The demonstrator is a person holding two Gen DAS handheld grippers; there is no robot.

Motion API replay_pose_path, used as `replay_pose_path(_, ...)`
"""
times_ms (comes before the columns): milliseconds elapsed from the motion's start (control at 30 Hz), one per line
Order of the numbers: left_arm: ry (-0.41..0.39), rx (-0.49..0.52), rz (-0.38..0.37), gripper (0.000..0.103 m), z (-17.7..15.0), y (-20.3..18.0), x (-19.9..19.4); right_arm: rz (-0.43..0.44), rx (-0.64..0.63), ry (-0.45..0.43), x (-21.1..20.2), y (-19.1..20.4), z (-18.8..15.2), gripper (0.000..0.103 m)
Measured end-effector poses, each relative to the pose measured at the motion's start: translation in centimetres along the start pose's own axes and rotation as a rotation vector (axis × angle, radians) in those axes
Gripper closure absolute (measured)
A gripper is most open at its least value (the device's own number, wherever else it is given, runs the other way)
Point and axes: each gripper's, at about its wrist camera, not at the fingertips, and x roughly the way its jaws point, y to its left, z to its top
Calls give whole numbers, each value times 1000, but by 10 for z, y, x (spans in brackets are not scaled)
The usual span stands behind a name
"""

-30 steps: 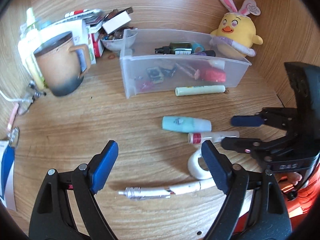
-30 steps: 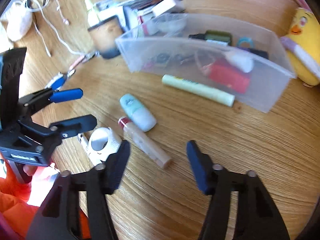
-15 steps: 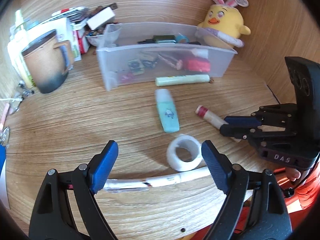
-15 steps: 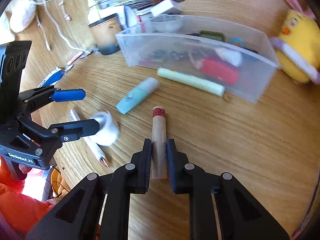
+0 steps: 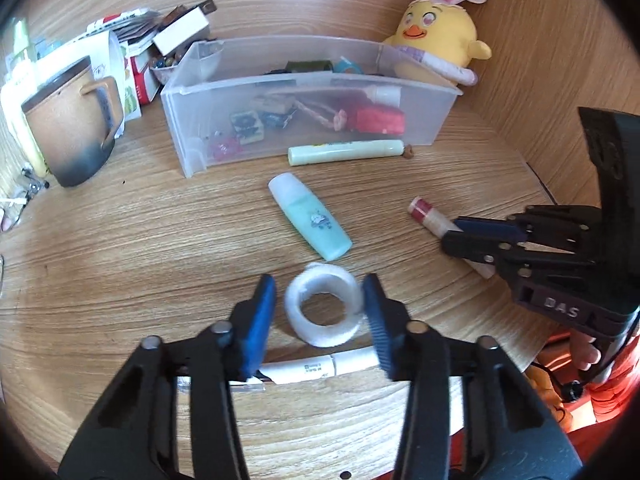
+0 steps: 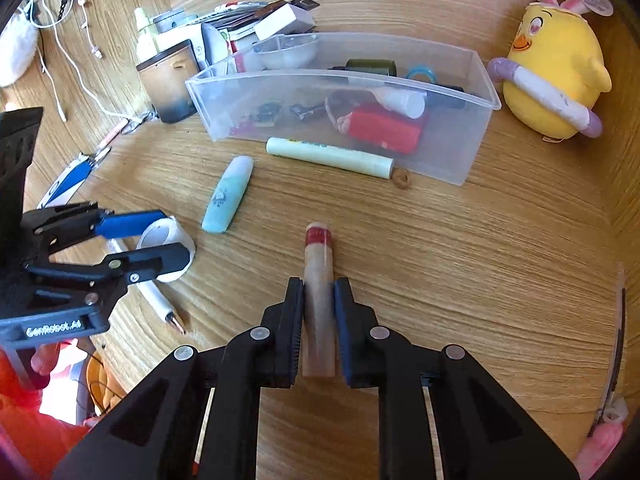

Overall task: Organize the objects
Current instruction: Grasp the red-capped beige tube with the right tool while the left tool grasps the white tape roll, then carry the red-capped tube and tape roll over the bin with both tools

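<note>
A white tape roll (image 5: 320, 336) lies on the wooden desk between the blue pads of my left gripper (image 5: 318, 284). Its jaws are closing; the right pad touches the roll and a thin gap shows at the left pad. My right gripper (image 6: 319, 286) is shut on a tan tube with a red band (image 6: 318, 248), which rests on the desk. In the left wrist view that gripper (image 5: 450, 234) and tube (image 5: 428, 216) sit at the right. A teal bottle (image 5: 310, 218) and a pale green tube (image 5: 346, 152) lie in front of the clear bin (image 5: 192, 128).
A white pen (image 5: 316, 368) lies just behind the tape roll. A brown mug (image 5: 72, 128) and stacked boxes stand at the left of the bin, a yellow plush chick (image 5: 436, 36) at its right. Wooden walls enclose the back and right. Cables (image 6: 80, 76) trail at far left.
My right gripper went from open to shut on the tan tube. My left jaws, wide until half a second ago, have narrowed around the tape roll.
</note>
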Motion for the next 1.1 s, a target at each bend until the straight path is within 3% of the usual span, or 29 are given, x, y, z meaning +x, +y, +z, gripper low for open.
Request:
replay_pose_path(167, -7, -9, -2, 65, 2, 2, 0, -33, -2, -19, 2, 6, 0, 89)
replay_pose_path(467, -102, -45, -4, 65, 27, 11, -22, 7, 41, -100, -20, 3, 15, 89)
replay_pose_path(933, -309, -108, 11, 65, 87, 20, -48, 52, 96, -270, -50, -4, 67, 89)
replay_pose_path(1100, -329, -116, 13, 65, 108, 26, -46, 43, 118, -319, -56, -16, 87, 89)
